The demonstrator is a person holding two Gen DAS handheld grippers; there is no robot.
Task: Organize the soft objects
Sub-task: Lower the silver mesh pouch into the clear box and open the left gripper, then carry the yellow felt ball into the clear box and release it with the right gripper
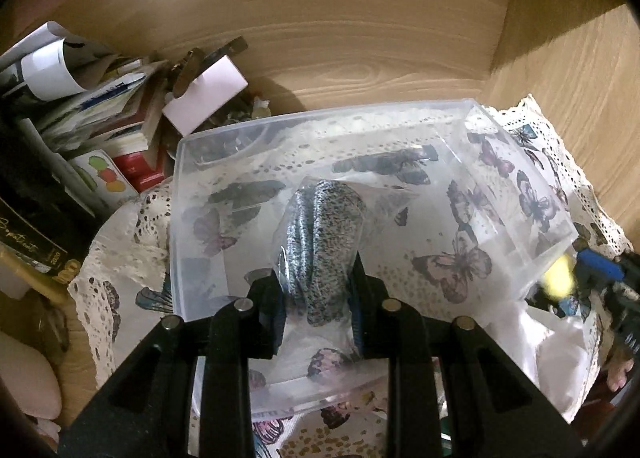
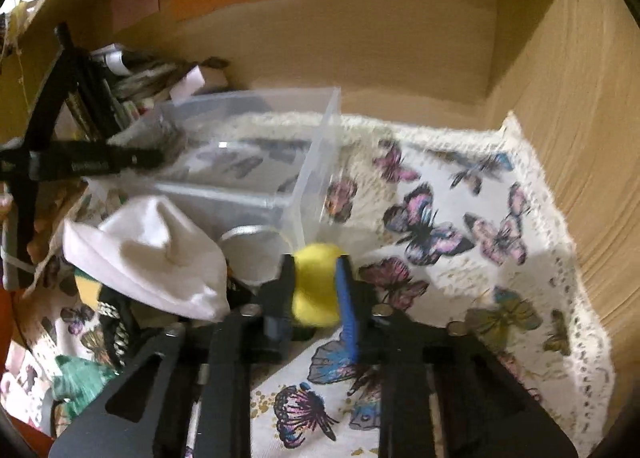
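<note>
My left gripper is shut on a clear bag with a grey speckled knit item and holds it over the inside of the clear plastic bin. My right gripper is shut on a soft yellow ball just right of the bin's near corner; it shows blurred at the right edge of the left wrist view. A white cloth lies beside the bin's front. The left gripper's arm reaches over the bin.
A butterfly-print cloth with lace edge covers the wooden shelf. Books and papers are stacked at the left. Wooden walls close the back and right. A green cloth and a chain-trimmed dark item lie at lower left.
</note>
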